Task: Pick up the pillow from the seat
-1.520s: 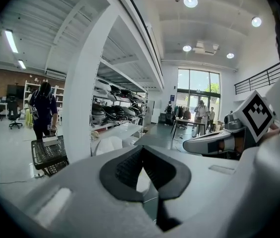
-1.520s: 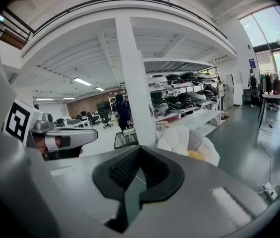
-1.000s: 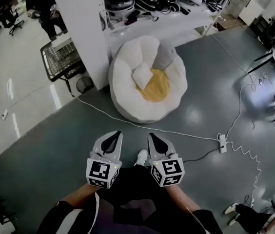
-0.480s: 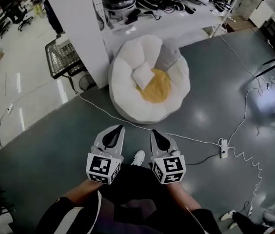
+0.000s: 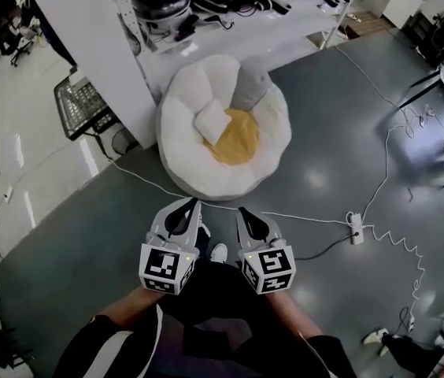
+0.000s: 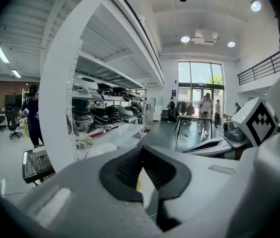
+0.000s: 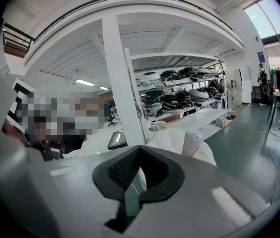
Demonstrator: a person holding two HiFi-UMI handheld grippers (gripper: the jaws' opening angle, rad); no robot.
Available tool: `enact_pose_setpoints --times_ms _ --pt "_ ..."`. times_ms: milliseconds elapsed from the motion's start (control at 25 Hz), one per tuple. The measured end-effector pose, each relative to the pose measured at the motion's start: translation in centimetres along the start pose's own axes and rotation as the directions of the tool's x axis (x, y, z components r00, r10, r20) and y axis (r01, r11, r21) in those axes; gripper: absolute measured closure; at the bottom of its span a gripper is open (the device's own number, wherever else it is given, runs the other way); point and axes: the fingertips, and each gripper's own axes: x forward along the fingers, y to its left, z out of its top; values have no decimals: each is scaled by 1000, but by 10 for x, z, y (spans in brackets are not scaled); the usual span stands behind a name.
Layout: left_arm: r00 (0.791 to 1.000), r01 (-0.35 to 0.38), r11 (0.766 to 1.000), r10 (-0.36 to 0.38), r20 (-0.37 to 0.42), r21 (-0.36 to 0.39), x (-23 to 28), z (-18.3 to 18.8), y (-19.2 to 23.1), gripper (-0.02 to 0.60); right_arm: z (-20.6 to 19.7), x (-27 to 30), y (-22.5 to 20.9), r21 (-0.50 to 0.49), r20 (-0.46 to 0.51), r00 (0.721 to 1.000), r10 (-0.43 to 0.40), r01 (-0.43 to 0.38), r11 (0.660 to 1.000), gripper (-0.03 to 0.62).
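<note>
The white pillow (image 5: 211, 122) lies on a round white beanbag seat (image 5: 183, 160). It rests on the left part of the seat's yellow centre (image 5: 236, 138), tilted against the padded rim. The seat stands on the grey floor (image 5: 324, 156) at the foot of a white shelf rack (image 5: 230, 34), just right of a white column (image 5: 88, 46).

Both tools are held near the person, well short of the seat and apart from the pillow. The left gripper (image 5: 189, 207) has its jaws together with nothing between them. The right gripper (image 5: 243, 213), beside it, is likewise closed and empty.

A white cable (image 5: 301, 217) runs across the floor between grippers and seat to a power strip (image 5: 356, 228) at the right.
</note>
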Motion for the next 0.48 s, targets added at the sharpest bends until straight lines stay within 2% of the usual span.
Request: enact_pose_setpoints --times_ms 240,480 --pt "1000 26 1000 -26 2 -11 31 5 7 580 6 18 -17 -3 -19 1000 -22 22 1000 592" --pt "999 32 999 -33 -24 -42 70 -3 34 580 13 60 -35 -20 -59 998 -25 24 1000 592"
